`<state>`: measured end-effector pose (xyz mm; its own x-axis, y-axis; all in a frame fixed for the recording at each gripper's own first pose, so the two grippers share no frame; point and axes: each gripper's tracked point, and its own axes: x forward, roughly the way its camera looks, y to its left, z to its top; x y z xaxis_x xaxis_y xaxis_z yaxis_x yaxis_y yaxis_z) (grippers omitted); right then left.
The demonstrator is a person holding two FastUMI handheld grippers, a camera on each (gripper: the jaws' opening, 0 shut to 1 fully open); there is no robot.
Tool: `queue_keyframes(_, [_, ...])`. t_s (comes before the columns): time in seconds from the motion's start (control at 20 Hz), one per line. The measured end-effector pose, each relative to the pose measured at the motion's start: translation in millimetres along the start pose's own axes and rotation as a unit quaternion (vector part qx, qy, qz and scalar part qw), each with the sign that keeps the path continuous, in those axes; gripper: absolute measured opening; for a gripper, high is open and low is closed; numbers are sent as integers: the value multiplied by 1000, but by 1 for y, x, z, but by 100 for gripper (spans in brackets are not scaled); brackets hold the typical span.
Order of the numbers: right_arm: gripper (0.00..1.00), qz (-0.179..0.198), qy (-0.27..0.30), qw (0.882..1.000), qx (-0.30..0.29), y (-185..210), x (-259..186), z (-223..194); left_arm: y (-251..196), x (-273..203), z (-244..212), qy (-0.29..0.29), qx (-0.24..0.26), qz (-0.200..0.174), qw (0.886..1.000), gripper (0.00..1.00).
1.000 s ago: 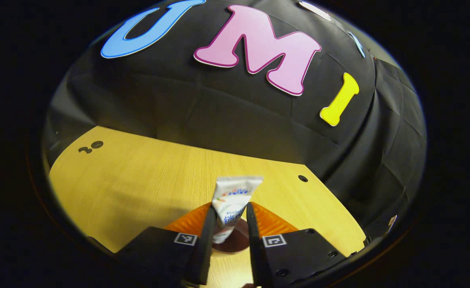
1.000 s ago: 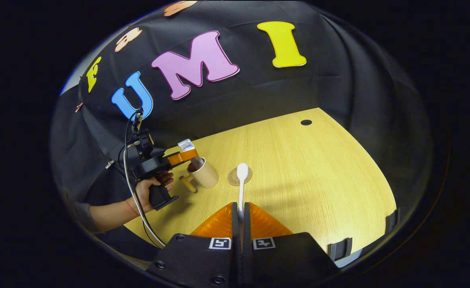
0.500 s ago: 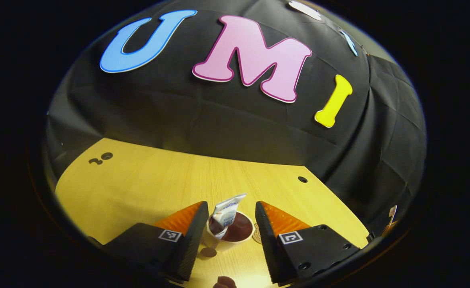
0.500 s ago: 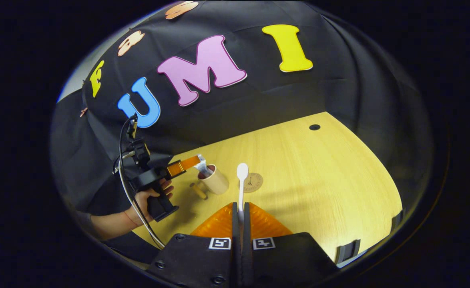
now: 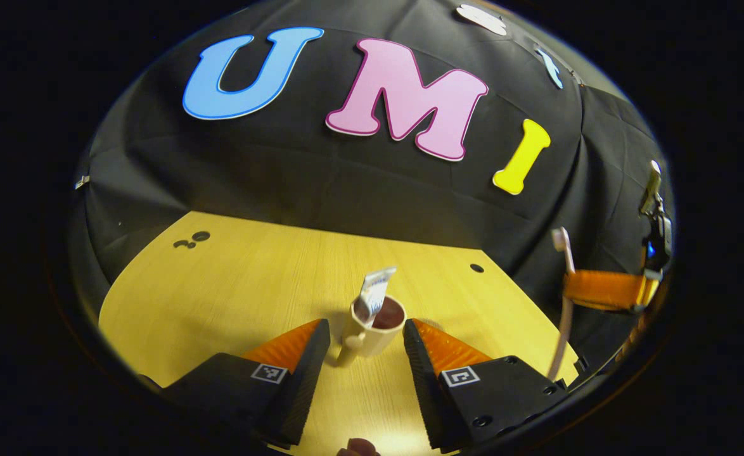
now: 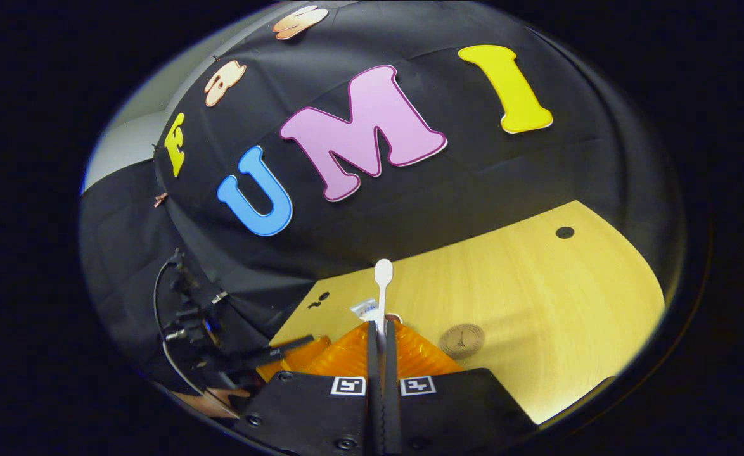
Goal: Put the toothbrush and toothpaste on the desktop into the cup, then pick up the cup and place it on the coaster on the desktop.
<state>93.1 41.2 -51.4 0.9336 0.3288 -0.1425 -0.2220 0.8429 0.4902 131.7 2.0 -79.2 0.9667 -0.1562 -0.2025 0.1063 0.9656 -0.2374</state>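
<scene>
My left gripper (image 5: 360,345) stands released, its two fingers spread wide with nothing pressed between them. Just ahead of its tips, in the gap between them, the cup (image 5: 373,329) stands upright on the table (image 5: 232,285), its handle turned toward me and toward the left finger. Neither finger touches the cup as far as I can tell. The toothpaste (image 5: 374,290) stands inside the cup, its flat crimped end sticking up above the rim and leaning a little to the right.

Far to the right of my left gripper, raised above the table's edge, I see my right gripper (image 5: 603,290) from the side, with the toothbrush (image 5: 562,297) running up and down through it, head on top and handle hanging below.

In the right gripper view, my right gripper (image 6: 381,335) is clenched on the toothbrush (image 6: 383,294): the fingers are pressed close together with the handle pinched between them, and the head rises straight out ahead of the tips. Just beyond those tips, partly hidden behind them, the top of the toothpaste (image 6: 364,309) and a sliver of the cup's rim (image 6: 393,316) peek out. The coaster (image 6: 462,340) lies flat on the table to the right of this gripper's fingers, apart from the cup. My left gripper (image 6: 286,354) shows low to the left, close beside the right one.
</scene>
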Motion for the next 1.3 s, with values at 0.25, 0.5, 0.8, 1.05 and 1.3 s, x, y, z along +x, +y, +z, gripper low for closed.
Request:
queue_keyframes(0.25, [5, 18, -23, 1000, -5, 9, 65, 8, 4, -49, -43, 36, -1, 12, 999, 73])
queue_keyframes(0.5, [5, 20, -53, 998, 11, 8, 119, 11, 11, -88, -65, 49, -22, 23, 998, 73])
queue_keyframes(0.8, [5, 14, -68, 998, 8, -2, 164, -5, 34, -115, -75, 47, -28, 49, 997, 74])
queue_keyframes(1.05, [5, -2, -76, 997, -5, -18, 190, -19, 47, -128, -90, 55, -41, 63, 996, 73])
queue_keyframes(1.3, [5, -11, -75, 997, -23, -26, 196, -40, 52, -133, -106, 66, -43, 67, 995, 74])
